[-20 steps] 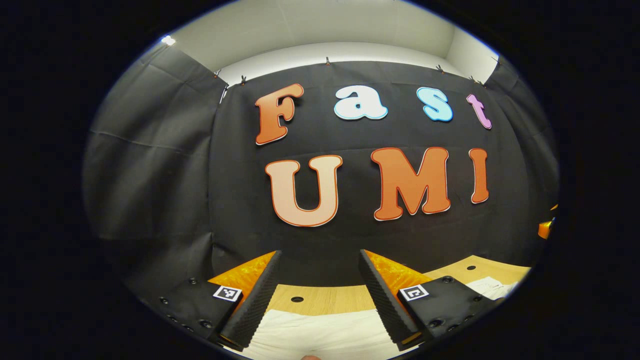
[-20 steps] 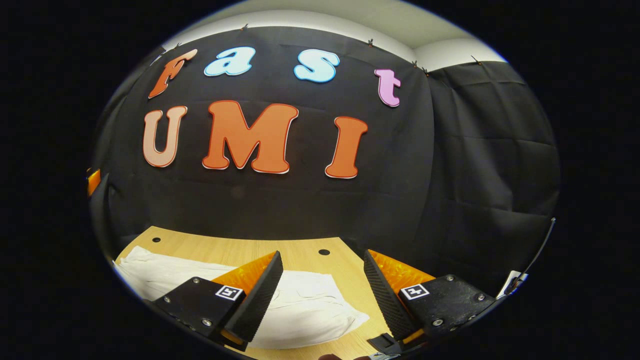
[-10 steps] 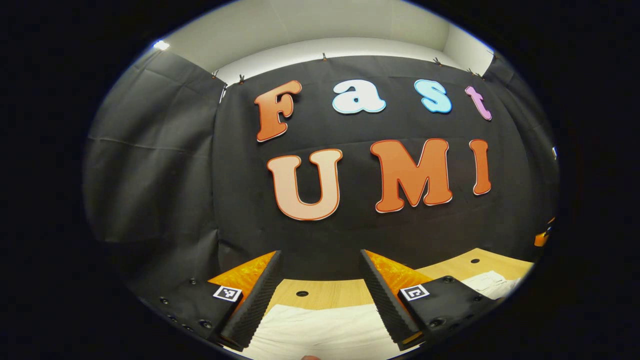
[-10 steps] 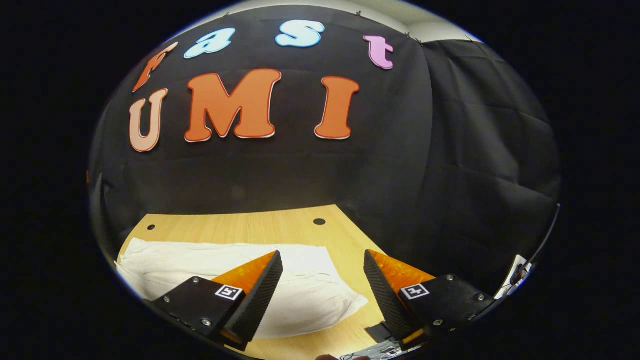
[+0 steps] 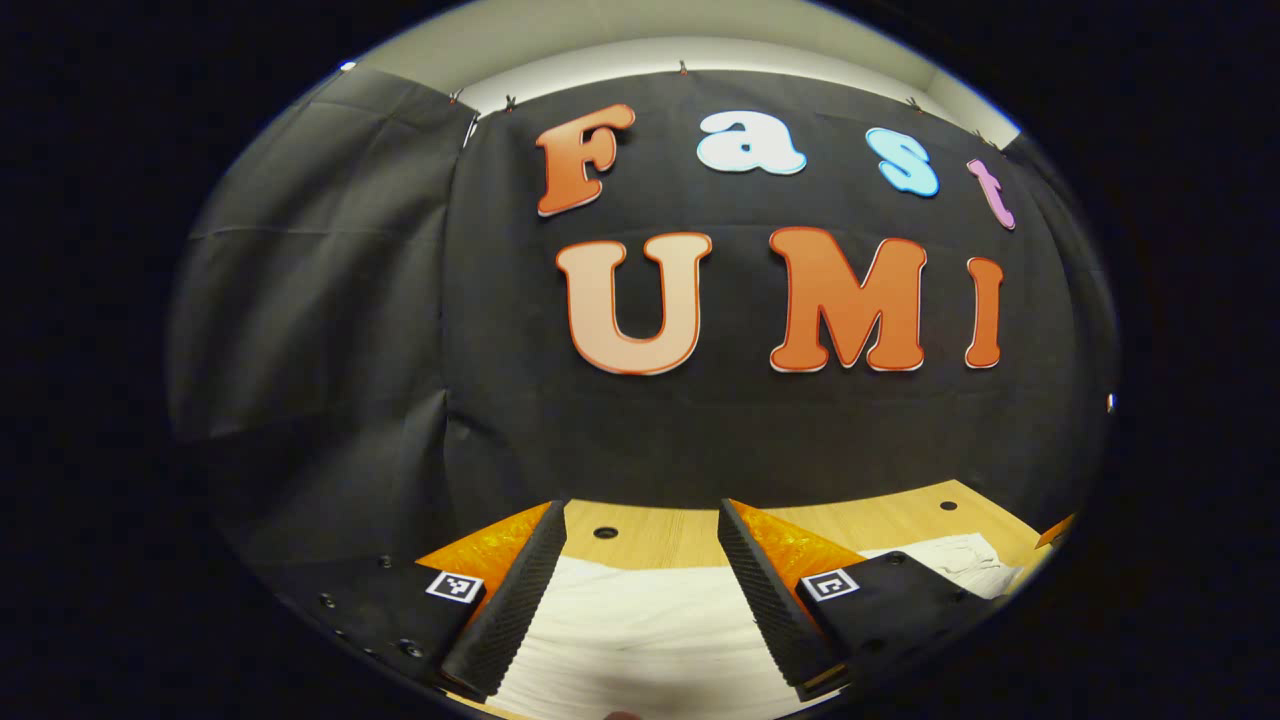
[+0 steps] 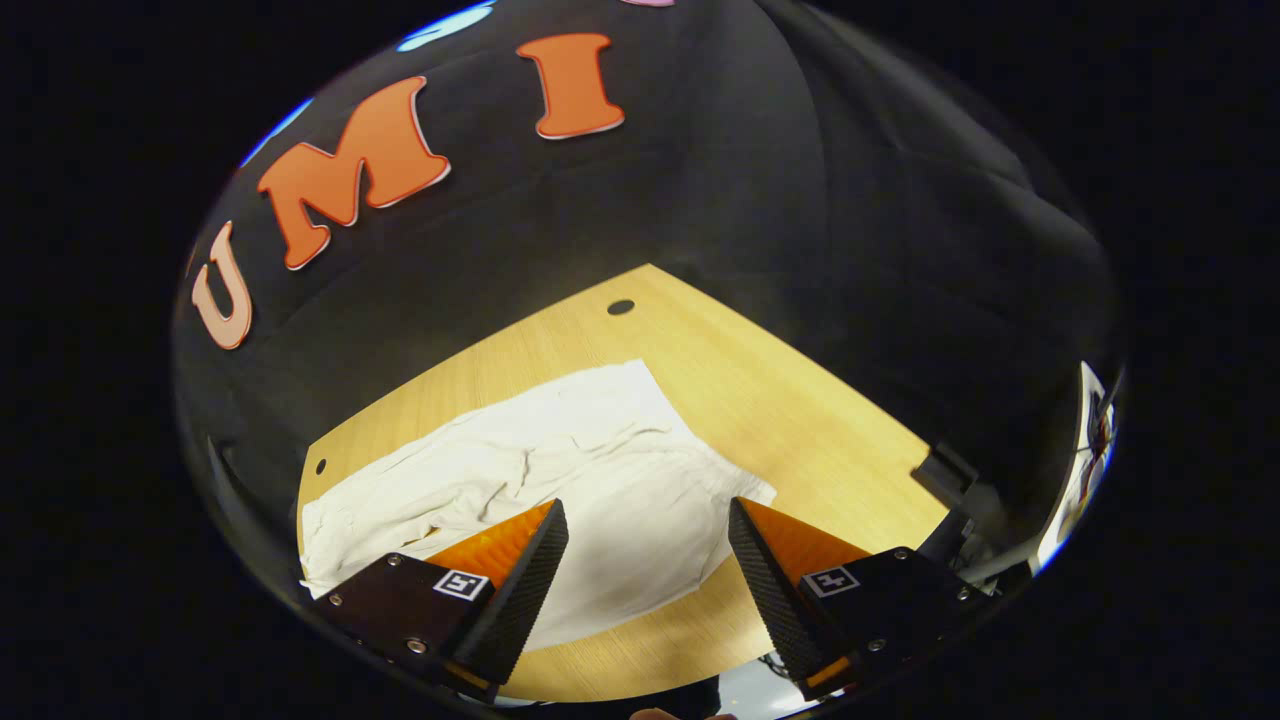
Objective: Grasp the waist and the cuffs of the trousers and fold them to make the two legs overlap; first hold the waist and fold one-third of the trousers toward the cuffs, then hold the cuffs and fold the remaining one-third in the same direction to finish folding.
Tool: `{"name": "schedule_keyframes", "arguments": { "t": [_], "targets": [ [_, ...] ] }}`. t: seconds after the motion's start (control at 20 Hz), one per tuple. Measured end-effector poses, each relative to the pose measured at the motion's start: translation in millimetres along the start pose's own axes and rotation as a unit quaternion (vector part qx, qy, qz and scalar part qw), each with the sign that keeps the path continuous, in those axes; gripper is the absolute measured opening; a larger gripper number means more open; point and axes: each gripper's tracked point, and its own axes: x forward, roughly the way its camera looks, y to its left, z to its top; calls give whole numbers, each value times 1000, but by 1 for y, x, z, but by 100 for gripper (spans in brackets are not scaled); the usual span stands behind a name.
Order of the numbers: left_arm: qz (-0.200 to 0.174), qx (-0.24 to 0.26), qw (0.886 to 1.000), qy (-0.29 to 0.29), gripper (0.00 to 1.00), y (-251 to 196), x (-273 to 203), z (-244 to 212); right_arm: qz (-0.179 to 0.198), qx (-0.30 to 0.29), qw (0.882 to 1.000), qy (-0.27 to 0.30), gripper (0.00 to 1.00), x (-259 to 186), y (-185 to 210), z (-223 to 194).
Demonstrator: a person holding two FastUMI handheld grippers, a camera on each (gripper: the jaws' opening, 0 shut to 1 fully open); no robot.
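The right gripper [image 6: 648,560] hangs above the near edge of the trousers [image 6: 560,470], its fingers spread apart and holding nothing. The left gripper [image 5: 635,590] is likewise spread wide and empty, low over white cloth. The trousers lie flat and a little rumpled on the wooden table [image 6: 800,420], stretching across it with one end near the right gripper. No fold looks made yet, so the task seems barely begun: the leg overlap and both third-folds appear left to do.
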Motion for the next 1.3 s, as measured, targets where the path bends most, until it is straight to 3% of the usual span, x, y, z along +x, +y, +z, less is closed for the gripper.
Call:
{"name": "schedule_keyframes", "arguments": {
  "t": [0.25, 0.45, 0.65, 0.9, 1.15, 1.2, 1.3],
  "targets": [
    [14, -39, 994, 100, 99, 16, -1, -65, 0, 29, 998, 52, 99, 21, -15, -22],
    [36, -94, 976, 192, 98, 32, -9, -124, 1, 44, 996, 84, 99, 36, -24, -34],
    [55, -170, 938, 298, 97, 45, -28, -194, 1, 37, 993, 114, 99, 46, -31, -46],
    [95, -257, 884, 378, 100, 75, -48, -262, -8, 58, 989, 133, 99, 57, -25, -52],
    [140, -356, 823, 420, 96, 110, -64, -316, -26, 71, 986, 147, 99, 70, -17, -59],
    [148, -371, 812, 425, 100, 118, -66, -324, -30, 75, 985, 150, 99, 73, -16, -60],
    [166, -397, 793, 431, 99, 132, -69, -336, -37, 84, 984, 154, 99, 77, -14, -59]
  ]
}}
